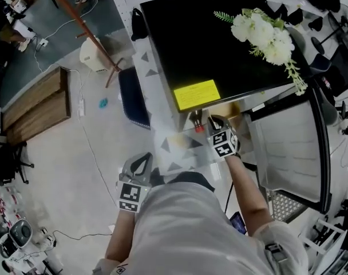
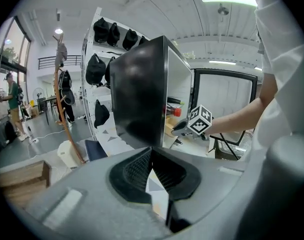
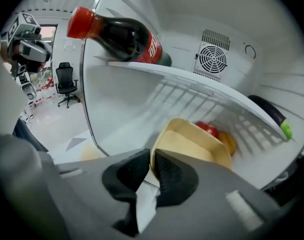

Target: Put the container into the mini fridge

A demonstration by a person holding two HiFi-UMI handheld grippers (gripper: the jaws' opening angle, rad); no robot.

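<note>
A beige container holding a red and an orange fruit rests on the floor of the open mini fridge. My right gripper is shut on the container's near rim, just inside the fridge opening. From the head view the right gripper reaches in under the black top. My left gripper hangs low by my body, left of the fridge. Seen from its own camera, the left gripper is shut with nothing in it.
A cola bottle lies on the white wire shelf above the container. A dark vegetable with a green tip lies at the shelf's right end. The fridge door stands open to the right. White flowers lie on the fridge top.
</note>
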